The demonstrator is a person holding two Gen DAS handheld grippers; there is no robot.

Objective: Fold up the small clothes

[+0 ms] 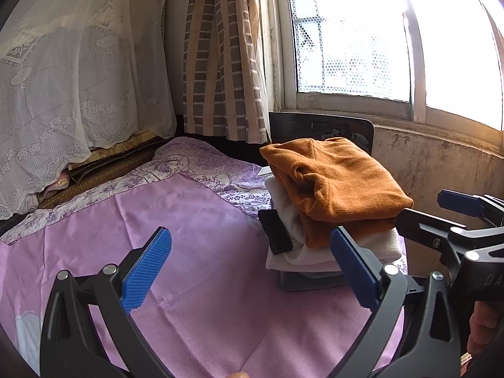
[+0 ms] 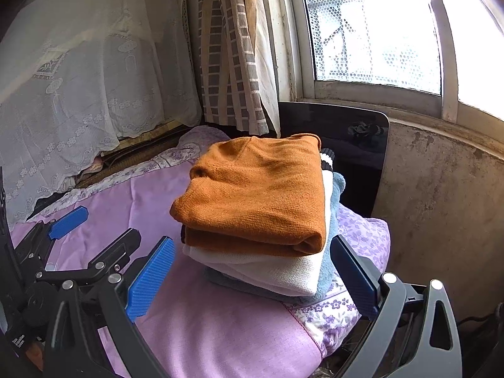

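Both pairs of jaws stand wide apart and grip nothing. The right gripper frames the stack of folded clothes between its blue pads: the pile sits straight ahead of it, near, with the lower layers just past the fingertips. The left gripper looks over bare sheet, and the stack lies ahead and off to its right, beyond its right finger. So the right hand is the nearer one and the better lined up.

The stack rests at the right corner of the bed, by the edge nearest the stained wall under the window. On top is an orange knit, folded flat, its fold edge facing the right gripper and its long side running roughly away from it. Under it lie a white piece, something pale blue and a grey layer; a dark bit shows at the left side in the left view.

Both tools are held low and level, side by side. No unfolded garment is visible, so the folding looks finished or close to it.
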